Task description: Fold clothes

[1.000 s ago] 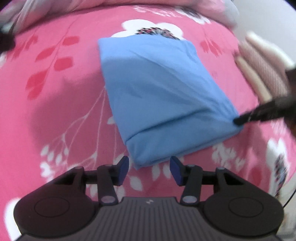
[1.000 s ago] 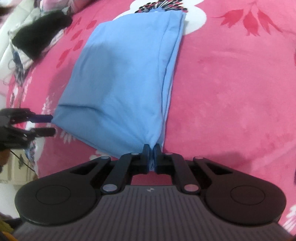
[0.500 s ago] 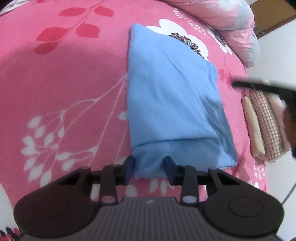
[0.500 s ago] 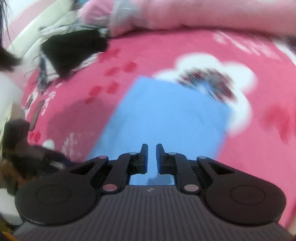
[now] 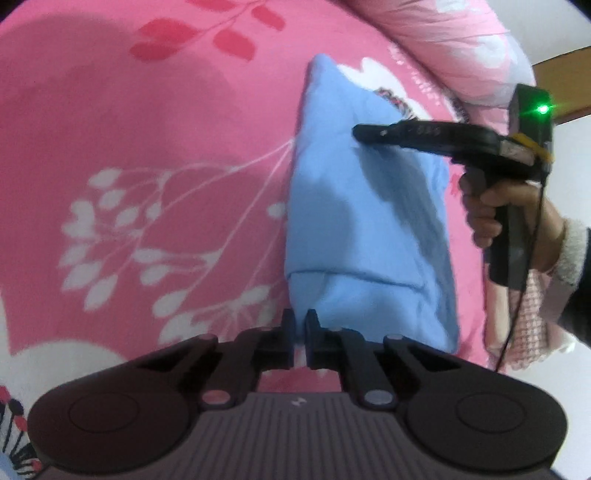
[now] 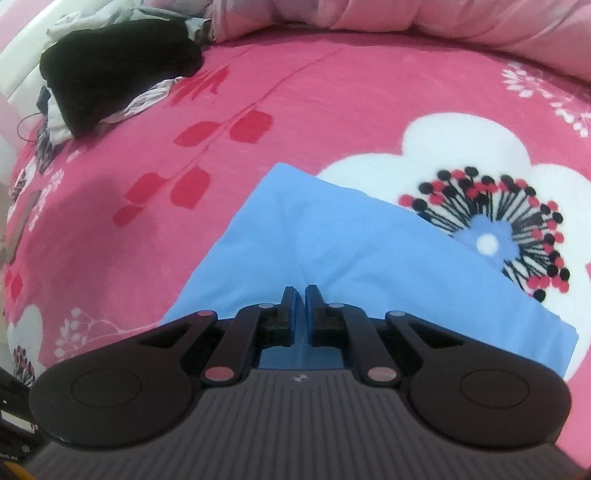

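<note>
A folded light-blue garment [image 5: 369, 229] lies on the pink flowered bedspread [image 5: 147, 147]. My left gripper [image 5: 301, 317] is at its near left corner, jaws closing with the corner's cloth pinched between the pads. My right gripper [image 5: 358, 131], held by a hand [image 5: 506, 206], reaches in from the right and touches the garment's far half. In the right wrist view the right gripper [image 6: 300, 291] sits low over the blue garment [image 6: 332, 240], jaws closing, and a small ridge of the top layer runs up between the pads.
A black garment [image 6: 110, 66] on a heap of other clothes lies at the bed's far left. A pink quilt [image 6: 443, 22] is bunched along the far side. A folded checked pile [image 5: 532, 332] sits at the bed's right edge, under the person's sleeve.
My left gripper came down onto the near left corner and closed on it. My right gripper let go of the near right corner, swung to the garment's far half and closed there.
</note>
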Demonstrator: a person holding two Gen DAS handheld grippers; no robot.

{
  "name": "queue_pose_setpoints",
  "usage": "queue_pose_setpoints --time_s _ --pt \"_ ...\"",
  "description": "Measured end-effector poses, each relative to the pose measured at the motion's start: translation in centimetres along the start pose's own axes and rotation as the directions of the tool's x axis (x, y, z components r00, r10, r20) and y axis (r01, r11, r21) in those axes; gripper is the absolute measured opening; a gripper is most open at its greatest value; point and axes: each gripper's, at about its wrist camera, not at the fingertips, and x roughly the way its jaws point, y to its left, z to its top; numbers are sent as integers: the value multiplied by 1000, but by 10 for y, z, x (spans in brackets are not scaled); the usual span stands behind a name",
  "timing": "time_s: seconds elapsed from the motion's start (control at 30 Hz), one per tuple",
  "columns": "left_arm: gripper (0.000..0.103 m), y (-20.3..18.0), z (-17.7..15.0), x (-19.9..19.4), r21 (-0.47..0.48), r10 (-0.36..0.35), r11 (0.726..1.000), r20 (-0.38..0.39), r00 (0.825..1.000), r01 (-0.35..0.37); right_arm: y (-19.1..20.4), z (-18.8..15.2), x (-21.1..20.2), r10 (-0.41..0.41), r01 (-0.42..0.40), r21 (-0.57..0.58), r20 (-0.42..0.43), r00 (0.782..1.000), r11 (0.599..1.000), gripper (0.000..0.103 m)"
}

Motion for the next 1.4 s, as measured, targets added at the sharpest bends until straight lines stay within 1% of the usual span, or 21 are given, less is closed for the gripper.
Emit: queue_pose_setpoints --time_s 0.23,0.37,0.4,0.43,0.47,0.5,0.53,0.57,0.6,0.67,0.7,0.73,0.8,0.83,0.9,0.97,1.07,1.13,1.2,1.3,1.4 --pt "5 5 -4 -2 -31 -47 998 -31 998 46 -1 -1 3 -3 3 5 -2 1000 1000 1" --pt "5 2 -6 -6 10 -43 999 -38 998 43 3 2 4 -20 19 -12 -13 1000 1000 1" --pt "5 3 -6 -5 10 -40 999 -38 998 41 6 4 3 -30 29 -28 -16 999 999 2" --pt "5 5 -7 -5 6 -38 999 -38 999 39 13 6 -1 -42 41 -60 -14 999 997 6" --pt "5 7 -7 -4 1 -36 999 -37 999 37 21 8 -8 -31 30 -101 0 1000 994 6" --pt "5 7 -8 -4 -1 -35 999 -35 999 35 32 10 -16 24 -22 -153 14 1000 988 6" --pt "5 7 -9 -4 -1 -35 999 -32 999 35 45 11 -22 101 -97 -214 7 995 972 6" --pt "5 7 -10 -5 -2 -35 999 -28 999 35 61 10 -24 166 -164 -290 -17 986 943 6" --pt "5 7 -11 -6 -5 -36 999 -25 999 36 78 7 -23 213 -219 -377 -59 975 900 6" --pt "5 9 -12 -8 -10 -38 999 -21 999 38 99 0 -6 210 -250 -511 -137 968 822 4" --pt "5 9 -13 -8 -10 -38 999 -20 999 38 108 -3 4 188 -250 -571 -166 968 782 4" --pt "5 10 -14 -9 -10 -38 999 -17 999 37 107 -3 18 111 -179 -608 -149 983 773 3" --pt "5 14 -14 -9 -21 -43 999 -14 999 42 84 16 39 23 -49 -527 -56 998 848 0" --pt "5 16 -14 -9 -27 -46 999 -14 999 45 72 27 39 19 -24 -431 -16 1000 902 4" --pt "5 20 -15 -10 -39 -58 998 -15 998 57 60 42 27 -16 35 -324 60 998 945 6" --pt "5 24 -13 -9 -55 -75 996 -22 997 74 65 37 6 27 -2 -337 68 997 942 7" --pt "5 31 -8 -8 -77 -97 993 -34 995 94 80 4 -27 127 -130 -327 -30 991 936 7" --pt "5 35 -5 -7 -78 -105 992 -45 993 101 91 -25 -44 144 -171 -351 -101 984 921 7" --pt "5 36 -1 -4 -64 -104 993 -58 993 101 94 -49 -52 149 -191 -327 -150 977 925 7" --pt "6 36 1 -3 -55 -105 993 -77 992 101 90 -85 -51 90 -139 -257 -193 977 956 7" --pt "10 37 3 -3 -48 -102 994 -92 991 97 87 -121 -58 39 -80 -177 -222 974 981 7"
